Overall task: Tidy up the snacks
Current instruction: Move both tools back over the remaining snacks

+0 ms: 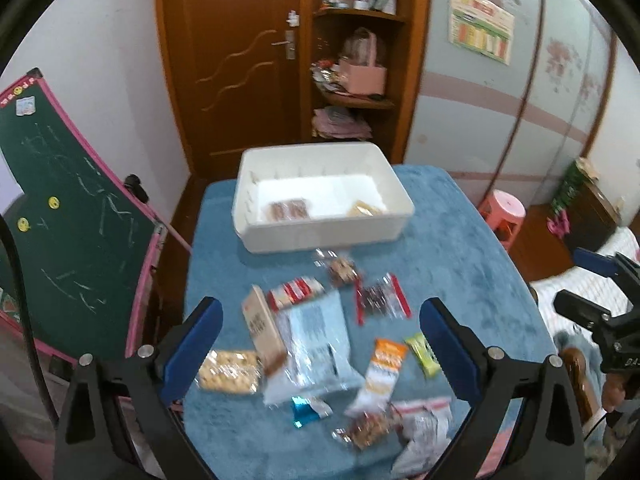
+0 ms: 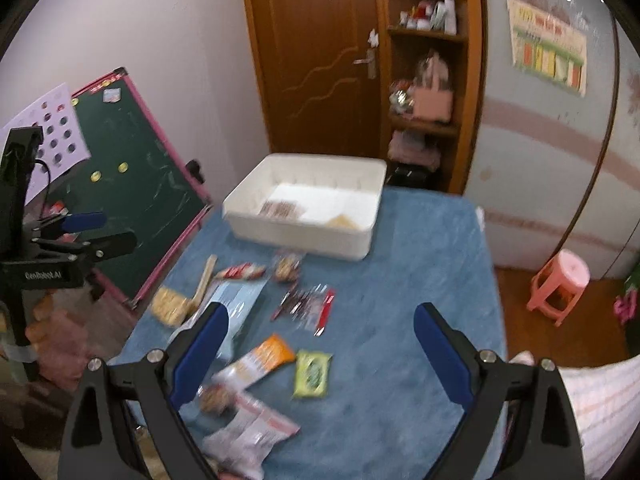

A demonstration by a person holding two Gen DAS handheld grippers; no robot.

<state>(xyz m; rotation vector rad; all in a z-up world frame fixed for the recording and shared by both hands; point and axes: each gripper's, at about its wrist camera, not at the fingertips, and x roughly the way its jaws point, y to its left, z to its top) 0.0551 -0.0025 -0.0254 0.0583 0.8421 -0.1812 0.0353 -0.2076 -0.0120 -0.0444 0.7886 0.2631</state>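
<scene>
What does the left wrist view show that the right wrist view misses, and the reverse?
Only the left wrist view shows the small teal foil packet near the table's front edge. Only the right wrist view shows the white dotted sheet by the chalkboard. Both show the white bin holding two snacks, the orange packet, the green packet, and the left gripper and right gripper, jaws open and empty.

You are working in a home bedroom: a wooden door point(image 1: 240, 60), cluttered corner shelves point(image 1: 356, 60), a child's chalkboard point(image 1: 68, 216), a pink stool point(image 2: 560, 284) and a bed point(image 1: 592, 280) are surrounding your blue-covered bench point(image 2: 420, 280).
</scene>
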